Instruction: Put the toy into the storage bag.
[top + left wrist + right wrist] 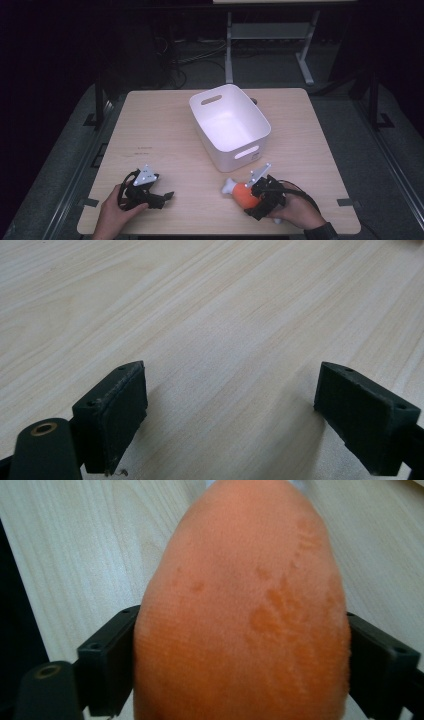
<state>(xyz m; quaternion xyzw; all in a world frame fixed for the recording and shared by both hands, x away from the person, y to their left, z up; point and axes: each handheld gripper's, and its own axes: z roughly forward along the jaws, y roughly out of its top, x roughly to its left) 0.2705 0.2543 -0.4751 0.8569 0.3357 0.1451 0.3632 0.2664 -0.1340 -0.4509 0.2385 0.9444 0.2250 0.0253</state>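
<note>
A white plastic bin (230, 126) with cut-out handle slots stands on the light wooden worktop (160, 130), a little right of centre and toward the far side, turned at an angle to the edges. Its inside is bare white; nothing lies in it.

Near the right front of the worktop, just beside the bin's near corner but apart from it, lies an orange plush drumstick (241, 192) with a white bone end pointing left. The right gripper (261, 196) is set around its thick orange end. In the right gripper view the orange plush (240, 615) bulges between the two black fingers (107, 660), whose pads lie against its sides, gripping it. The toy rests on the wood.

The left gripper (162, 197) sits at the near left of the worktop, well apart from the bin and the toy, held low in the person's left hand (112, 212). In the left gripper view its fingers (112, 415) stand wide apart over bare wood grain, with nothing between them.

Beyond the far edge of the worktop, the dark floor carries cables and the white legs of another stand (229, 47).
</note>
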